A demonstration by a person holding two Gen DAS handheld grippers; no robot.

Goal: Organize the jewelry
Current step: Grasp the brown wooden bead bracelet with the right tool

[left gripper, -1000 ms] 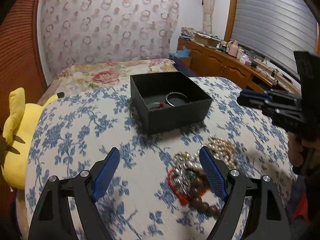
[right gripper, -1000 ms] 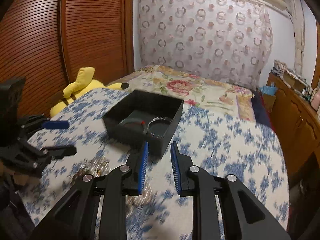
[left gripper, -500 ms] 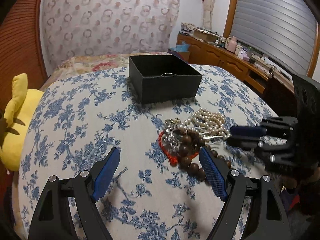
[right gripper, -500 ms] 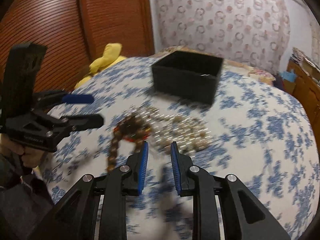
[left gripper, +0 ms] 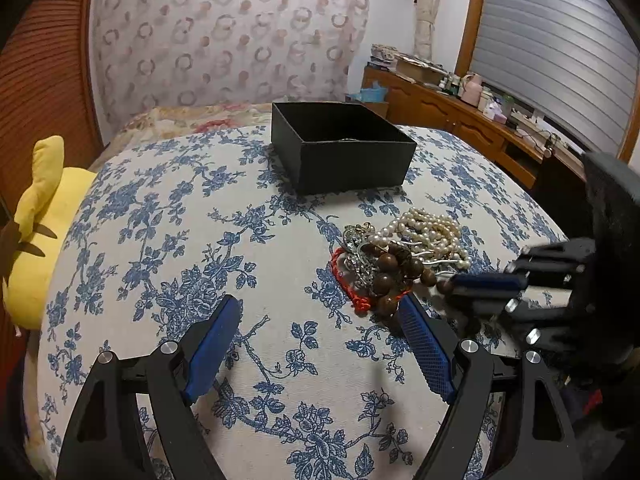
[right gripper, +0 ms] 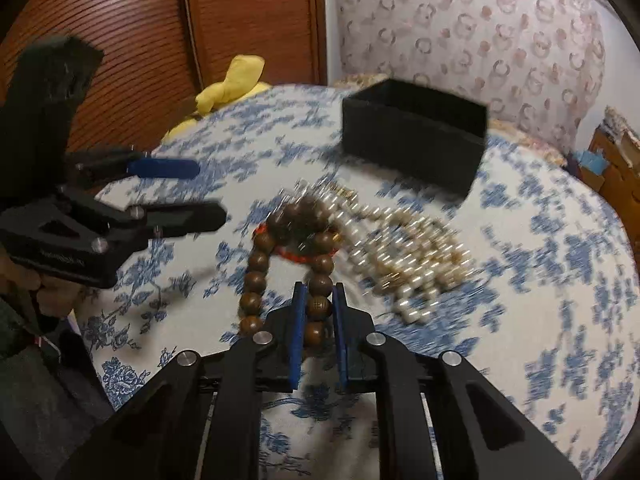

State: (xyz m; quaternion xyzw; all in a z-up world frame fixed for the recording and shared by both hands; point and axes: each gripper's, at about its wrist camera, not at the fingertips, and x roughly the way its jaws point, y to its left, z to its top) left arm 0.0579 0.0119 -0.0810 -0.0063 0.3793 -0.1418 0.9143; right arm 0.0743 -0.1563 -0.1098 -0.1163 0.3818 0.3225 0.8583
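A tangled jewelry pile lies on the floral bedspread: a brown wooden bead bracelet (left gripper: 390,270), a pearl necklace (left gripper: 430,232), a silver chain (left gripper: 356,252) and a red cord (left gripper: 352,292). A black open box (left gripper: 344,148) stands behind it. My left gripper (left gripper: 320,320) is wide open, low over the bedspread, its right finger beside the pile. My right gripper (right gripper: 318,300) has its fingers narrowly apart around the wooden bead bracelet (right gripper: 318,280), touching a bead; it also shows in the left wrist view (left gripper: 488,282). The pearls (right gripper: 404,256) are blurred.
A yellow plush toy (left gripper: 36,232) lies at the bed's left edge, also seen in the right wrist view (right gripper: 232,84). A wooden sideboard (left gripper: 460,120) with clutter stands to the right. A slatted wooden wall (right gripper: 120,40) is on the left.
Both grippers dropped from near the box toward the jewelry pile. My right gripper moved in low and now straddles the wooden bead bracelet. The left gripper stayed wide open.
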